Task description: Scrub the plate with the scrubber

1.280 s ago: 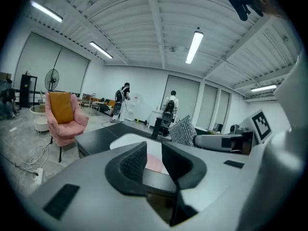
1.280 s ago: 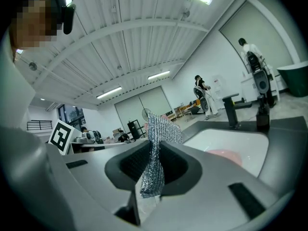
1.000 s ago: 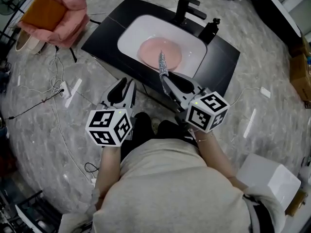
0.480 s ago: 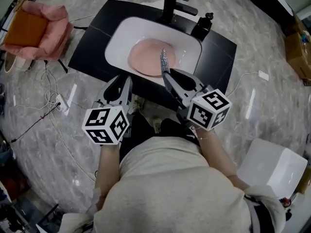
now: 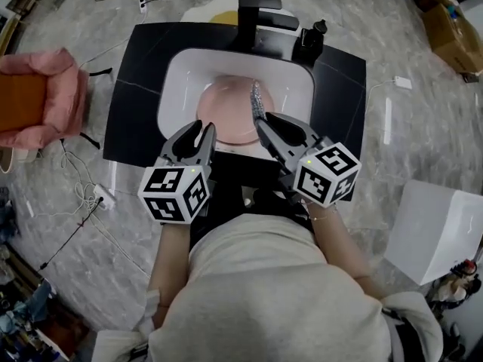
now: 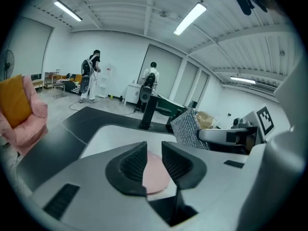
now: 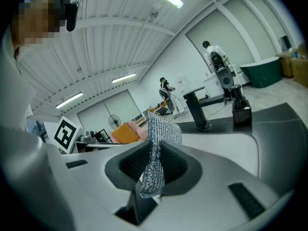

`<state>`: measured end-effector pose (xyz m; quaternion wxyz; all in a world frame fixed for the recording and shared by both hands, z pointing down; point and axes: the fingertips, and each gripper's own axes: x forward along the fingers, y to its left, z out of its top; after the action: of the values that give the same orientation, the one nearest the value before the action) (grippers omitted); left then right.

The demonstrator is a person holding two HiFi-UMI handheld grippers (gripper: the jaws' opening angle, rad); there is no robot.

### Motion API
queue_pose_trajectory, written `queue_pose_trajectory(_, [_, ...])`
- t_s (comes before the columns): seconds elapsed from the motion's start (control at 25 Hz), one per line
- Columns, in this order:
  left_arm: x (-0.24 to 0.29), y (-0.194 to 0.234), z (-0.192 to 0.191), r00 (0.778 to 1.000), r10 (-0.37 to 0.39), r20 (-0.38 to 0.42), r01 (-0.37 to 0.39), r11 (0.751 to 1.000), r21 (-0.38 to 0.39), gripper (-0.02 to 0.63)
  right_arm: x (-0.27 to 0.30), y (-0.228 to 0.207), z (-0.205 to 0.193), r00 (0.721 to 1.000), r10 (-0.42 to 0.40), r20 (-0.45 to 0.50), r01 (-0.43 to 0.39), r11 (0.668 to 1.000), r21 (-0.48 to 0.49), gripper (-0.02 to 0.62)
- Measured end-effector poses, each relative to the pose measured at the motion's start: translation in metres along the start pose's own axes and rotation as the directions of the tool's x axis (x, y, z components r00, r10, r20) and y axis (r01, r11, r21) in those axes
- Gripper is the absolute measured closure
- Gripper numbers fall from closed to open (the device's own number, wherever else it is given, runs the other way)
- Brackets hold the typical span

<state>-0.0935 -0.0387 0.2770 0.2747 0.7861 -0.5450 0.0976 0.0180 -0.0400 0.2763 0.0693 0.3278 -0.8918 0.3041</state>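
A pink plate lies in the white sink basin set in a black counter. My right gripper is shut on a silver mesh scrubber that sticks up and forward over the plate's right side. In the right gripper view the scrubber is pinched between the ribbed pads. My left gripper hovers at the basin's near edge, open by a narrow gap with nothing in it. Through that gap in the left gripper view I see the plate, with the scrubber to the right.
A black faucet and a black soap dispenser stand at the back of the counter. A pink chair with an orange cushion is to the left, a white box to the right. Cables run across the marble floor. Two people stand far behind.
The sink has come square in front of me and closer. Both grippers have moved forward to the basin's near edge, the scrubber still held in the right one.
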Motion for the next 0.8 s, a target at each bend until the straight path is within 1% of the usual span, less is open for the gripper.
queue_pose_trajectory(0.16, [0.025,0.027,0.007,0.998,-0.036,-0.044,0.037,0.999,0.011,0.518,0.021,-0.013,-0.003,0.998,-0.069,-0.008,0.070,0.997,0.022,0.520])
queue_pose_trajectory(0.36, [0.051,0.054,0.003,0.989,-0.077,-0.127,0.080,0.997,0.020,0.518,0.045,-0.030,-0.016,0.987,-0.153,-0.041,0.155,0.987,0.048,0.520])
queue_pose_trajectory(0.52, [0.067,0.067,-0.012,0.974,-0.121,-0.194,0.125,0.992,0.007,0.518,0.065,-0.032,-0.029,0.980,-0.181,-0.078,0.185,0.981,0.057,0.520])
queue_pose_trajectory(0.68, [0.082,0.077,-0.024,0.960,-0.142,-0.241,0.145,0.989,-0.005,0.518,0.078,-0.038,-0.040,0.972,-0.208,-0.114,0.215,0.975,0.057,0.520])
queue_pose_trajectory(0.8, [0.094,0.085,-0.034,0.944,-0.149,-0.296,0.158,0.987,0.009,0.518,0.081,-0.046,-0.044,0.962,-0.235,-0.137,0.244,0.969,0.050,0.520])
